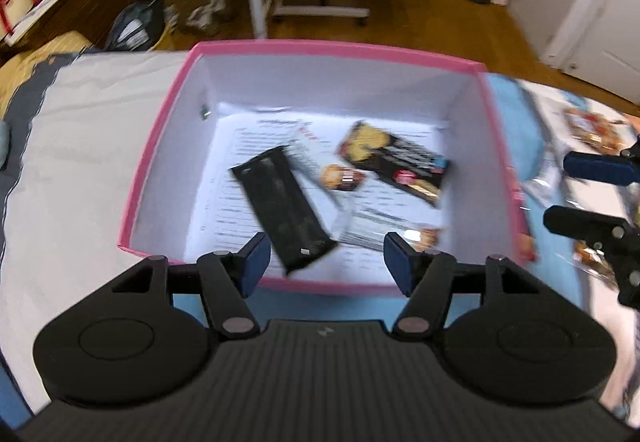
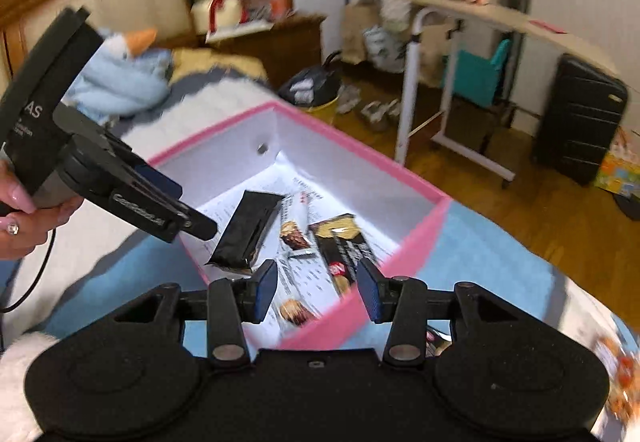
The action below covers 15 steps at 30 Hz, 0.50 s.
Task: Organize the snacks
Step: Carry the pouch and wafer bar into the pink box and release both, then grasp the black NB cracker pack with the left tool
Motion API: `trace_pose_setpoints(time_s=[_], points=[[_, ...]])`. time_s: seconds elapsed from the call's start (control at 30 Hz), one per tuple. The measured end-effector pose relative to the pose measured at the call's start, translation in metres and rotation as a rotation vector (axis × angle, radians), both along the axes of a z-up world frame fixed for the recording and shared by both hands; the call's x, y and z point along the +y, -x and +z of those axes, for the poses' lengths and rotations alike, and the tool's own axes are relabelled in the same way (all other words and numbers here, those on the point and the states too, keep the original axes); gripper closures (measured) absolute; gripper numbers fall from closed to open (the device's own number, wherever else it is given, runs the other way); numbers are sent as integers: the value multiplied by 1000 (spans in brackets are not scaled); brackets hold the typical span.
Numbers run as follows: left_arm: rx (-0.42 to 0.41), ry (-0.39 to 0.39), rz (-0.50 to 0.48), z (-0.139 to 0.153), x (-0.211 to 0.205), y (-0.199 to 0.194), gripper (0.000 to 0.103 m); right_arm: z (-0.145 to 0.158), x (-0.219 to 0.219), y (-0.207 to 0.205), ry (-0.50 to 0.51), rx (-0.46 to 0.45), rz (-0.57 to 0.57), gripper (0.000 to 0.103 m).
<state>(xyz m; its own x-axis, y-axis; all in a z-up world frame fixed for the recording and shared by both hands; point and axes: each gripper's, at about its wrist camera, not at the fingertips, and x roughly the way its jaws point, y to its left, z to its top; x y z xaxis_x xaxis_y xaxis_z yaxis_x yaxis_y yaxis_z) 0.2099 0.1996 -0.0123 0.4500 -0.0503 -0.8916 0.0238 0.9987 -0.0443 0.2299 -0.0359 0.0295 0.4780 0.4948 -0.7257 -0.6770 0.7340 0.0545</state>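
Okay, pink box [image 1: 160, 169] sits on the bed w/ a printed sheet lining its floor, and snacks are already going in. Count so far, left-cam view: one plain black packet [image 1: 282, 211] lying diagonal near the front wall, a black-and-gold cookie pack [image 1: 394, 161] toward the right rear, plus a couple of clear-wrapped bars [image 1: 340, 177] between and in front of them. So the job looks partway done, maybe half, judging by what's in vs. out.

What's left: more wrapped snacks [image 1: 592, 129] lie outside the box on the blue cloth to its right, blurry, can't count them exactly. Those look like the next pickups.

Now the fingers. Left gripper [image 1: 326, 262] hangs over the box's near edge, fingers spread wide, nothing between them, touching nothing. The black packet sits just below and ahead of the gap, apart from the pads. From the right cam you see that same tool held in a hand at the box's left corner, tips pointing down at the packet.

Right gripper [image 2: 316, 292] is also spread wide and empty, poised over the box's near corner; the cookie pack shows thru the gap but isn't pinched. No contact w/ the rim that I can tell.
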Motion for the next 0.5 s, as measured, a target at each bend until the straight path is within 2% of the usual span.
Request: trace_pose_setpoints(time_s=[0.13, 0.27, 0.3, 0.5], points=[[-47, 46, -51, 23, -26, 16, 35, 11, -37, 30, -11, -52, -56, 39], [-97, 57, -141, 40, -65, 24, 32, 19, -68, 53, -24, -80, -107, 35], [-104, 65, -161, 42, -75, 26, 30, 19, -75, 59, -26, -87, -119, 31], [-97, 98, -285, 29, -141, 29, 29, -13, -93, 80, 77, -121, -133, 29]])
